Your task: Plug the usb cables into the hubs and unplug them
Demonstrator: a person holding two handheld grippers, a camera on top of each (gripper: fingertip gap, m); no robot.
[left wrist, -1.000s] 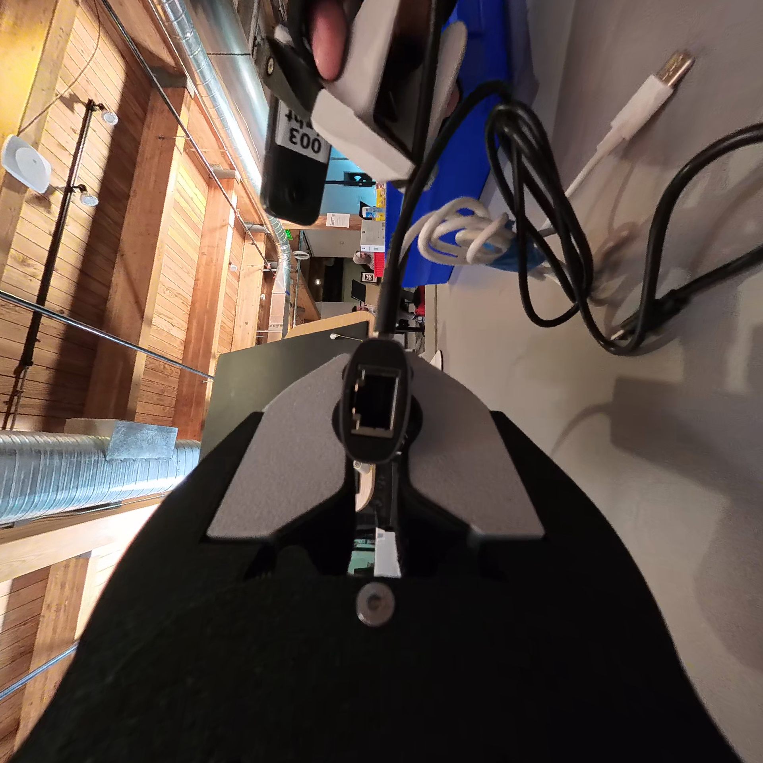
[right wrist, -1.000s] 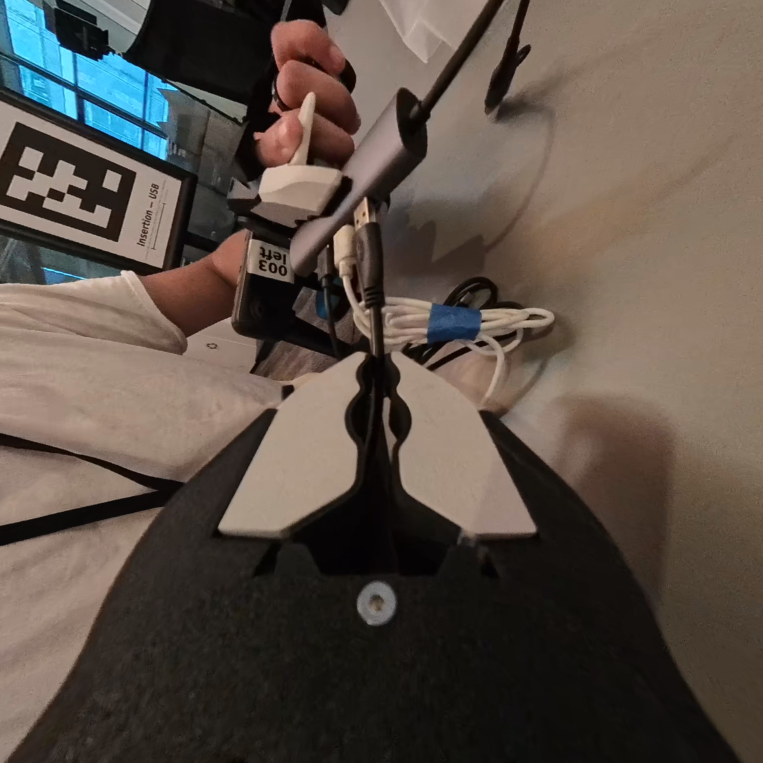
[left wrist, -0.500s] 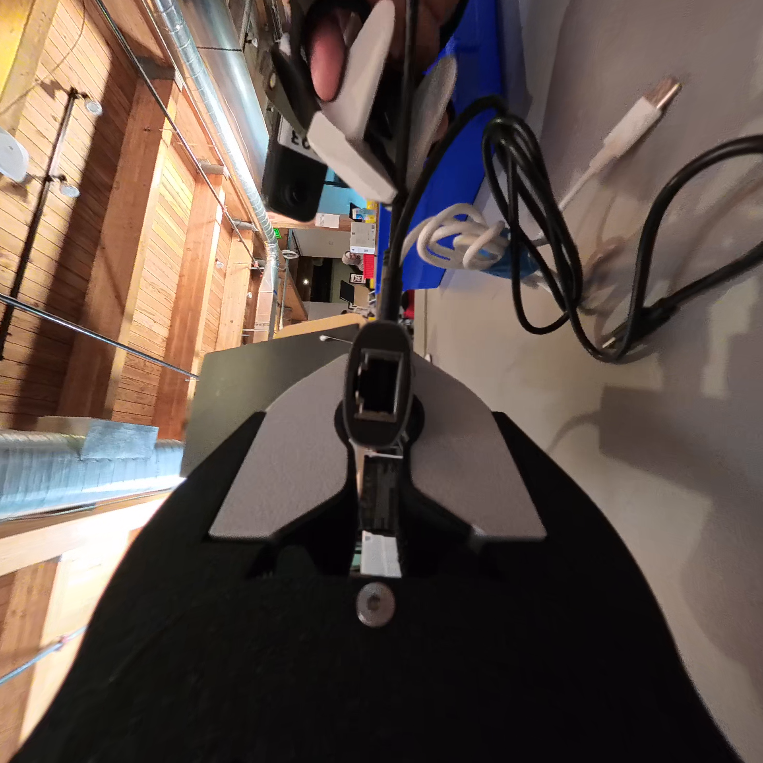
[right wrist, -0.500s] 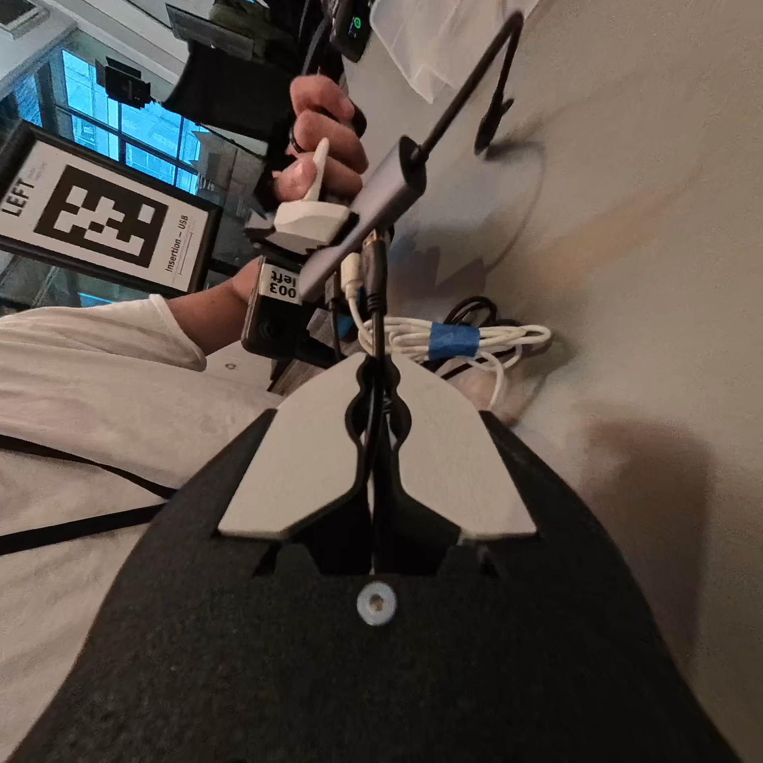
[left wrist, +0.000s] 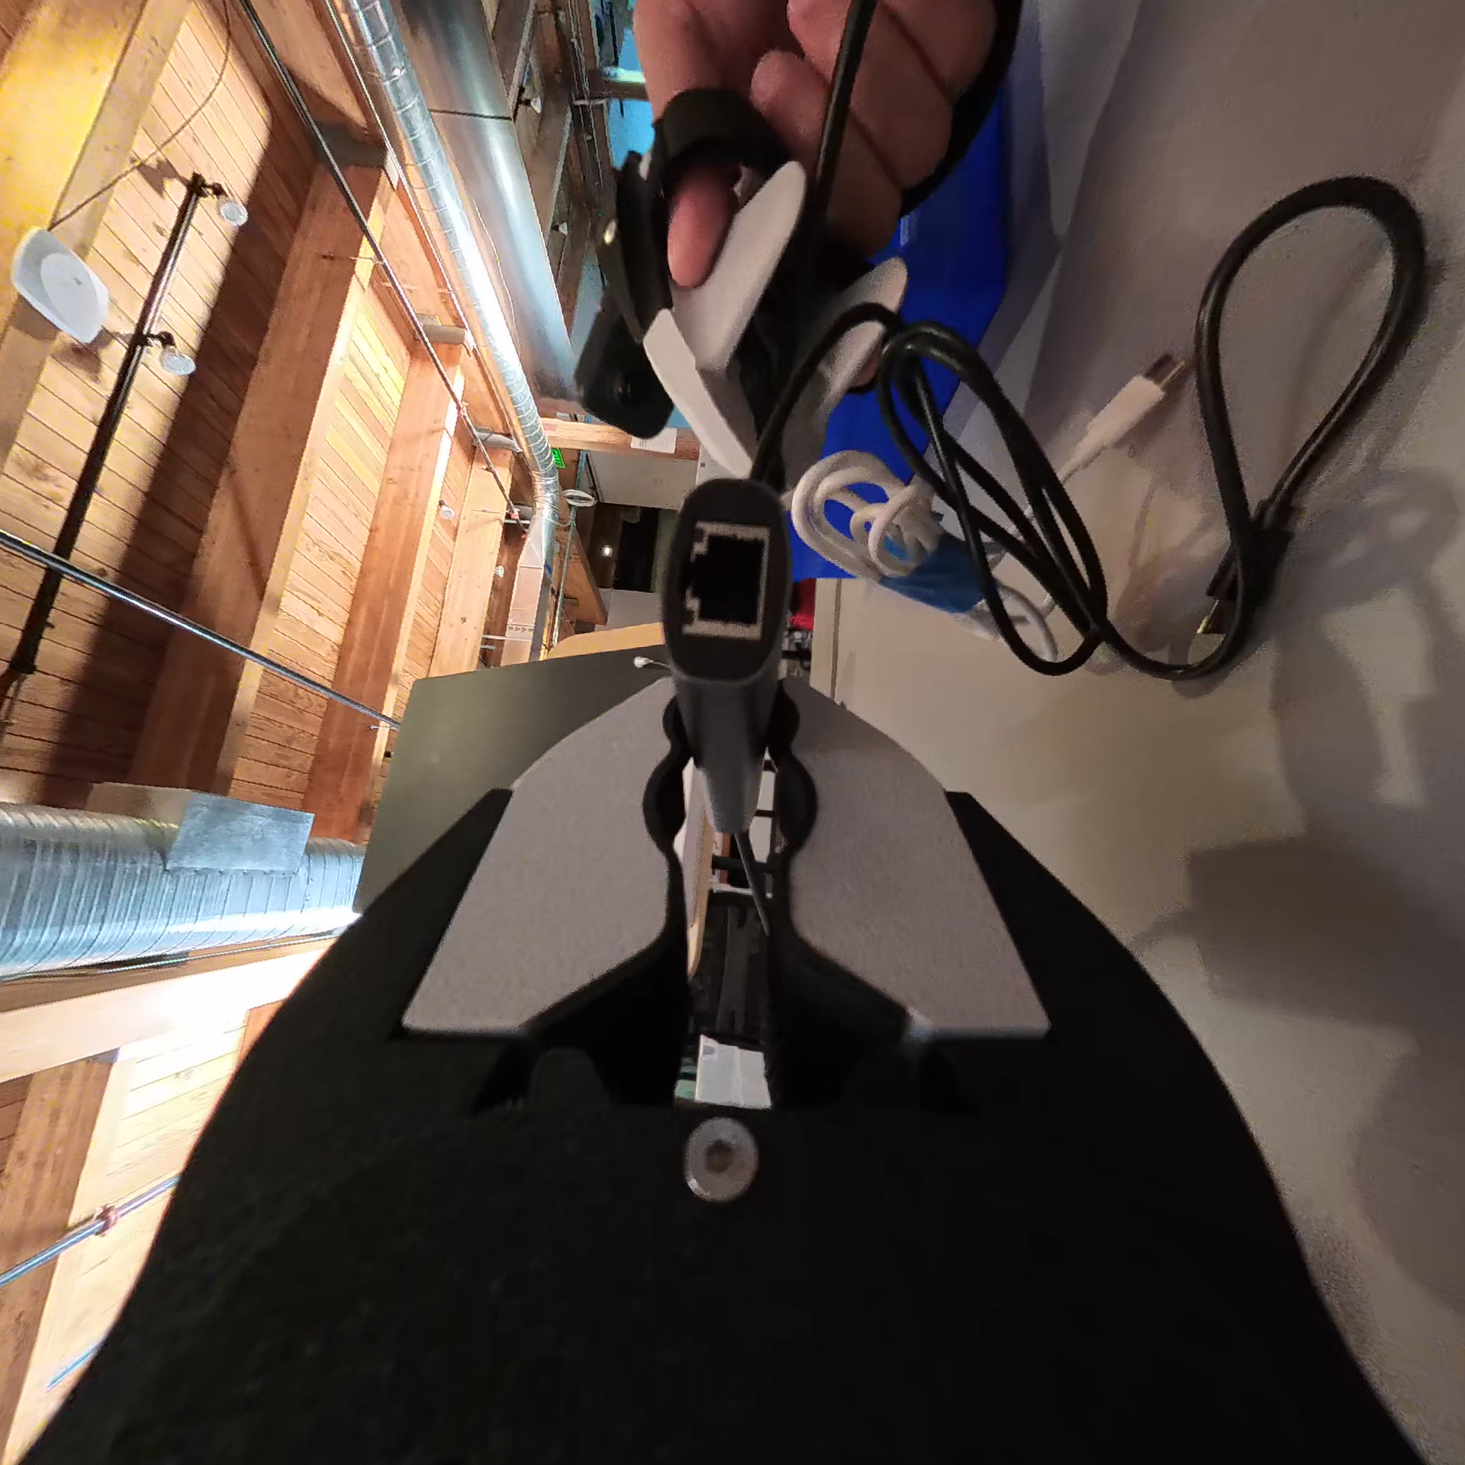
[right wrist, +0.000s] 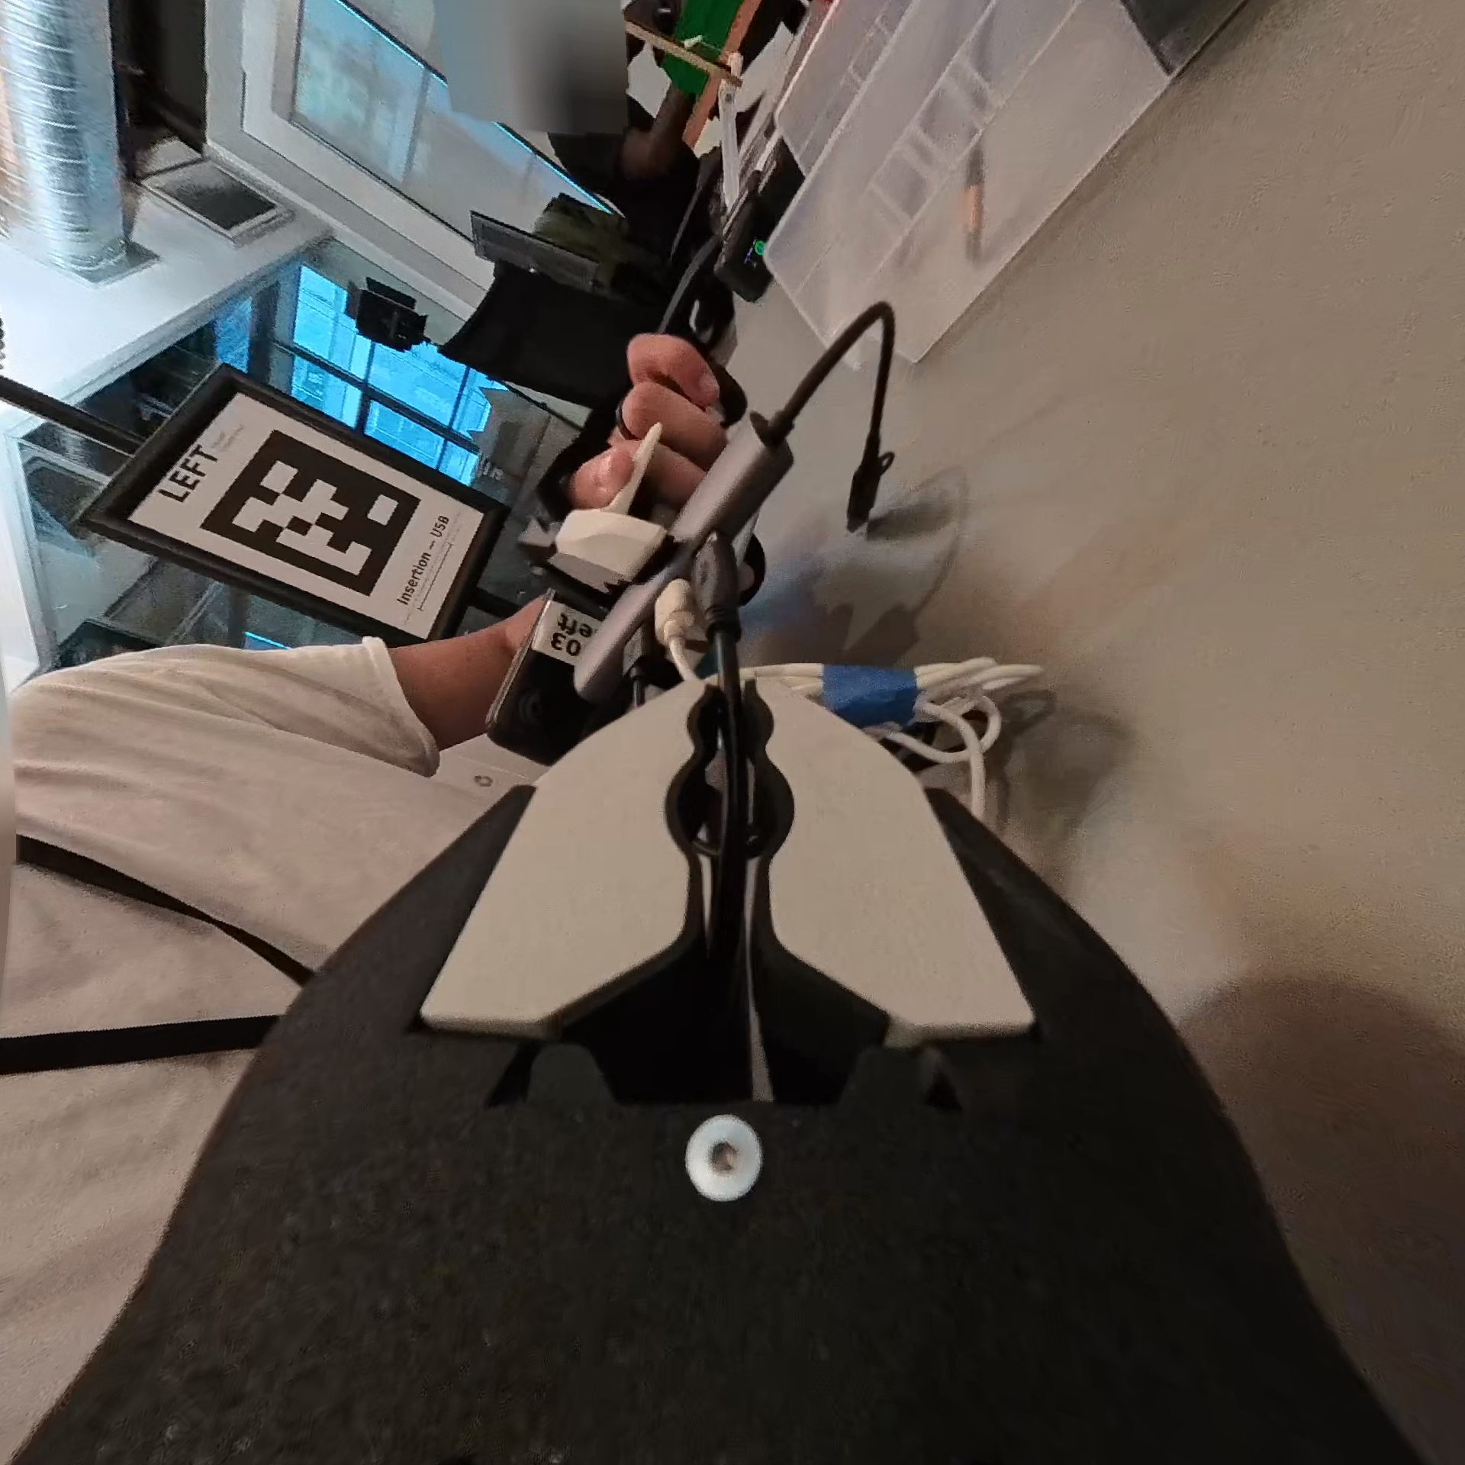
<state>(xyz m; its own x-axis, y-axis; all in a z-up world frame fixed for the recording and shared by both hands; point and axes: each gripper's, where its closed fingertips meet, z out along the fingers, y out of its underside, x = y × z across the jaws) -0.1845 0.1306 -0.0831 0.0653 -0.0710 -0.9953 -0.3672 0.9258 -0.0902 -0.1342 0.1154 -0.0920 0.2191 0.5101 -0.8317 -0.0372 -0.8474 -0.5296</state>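
Nearest in the left wrist view, the left gripper (left wrist: pixel 725 761) pinches the grey USB hub (left wrist: pixel 725 602) between its fingertips, holding it clear of the table (left wrist: pixel 1189 872) with its network socket facing the camera. In the right wrist view the right gripper (right wrist: pixel 729 713) is pressed together on a black USB cable (right wrist: pixel 733 761) just behind its plug (right wrist: pixel 713 579), which looks seated in the hub's side beside a white plug (right wrist: pixel 674 622). The step in hand is probably the end of an insertion or the start of pulling out; which, I cannot tell. Unplugging would call for a straight pull along the port while the left gripper braces. Beyond, a white cable bundle (right wrist: pixel 935 690) banded with blue tape lies on the table. Farther off stands a clear plastic organiser (right wrist: pixel 951 174); its compartments appear mostly empty, though one small item is too blurred to name.
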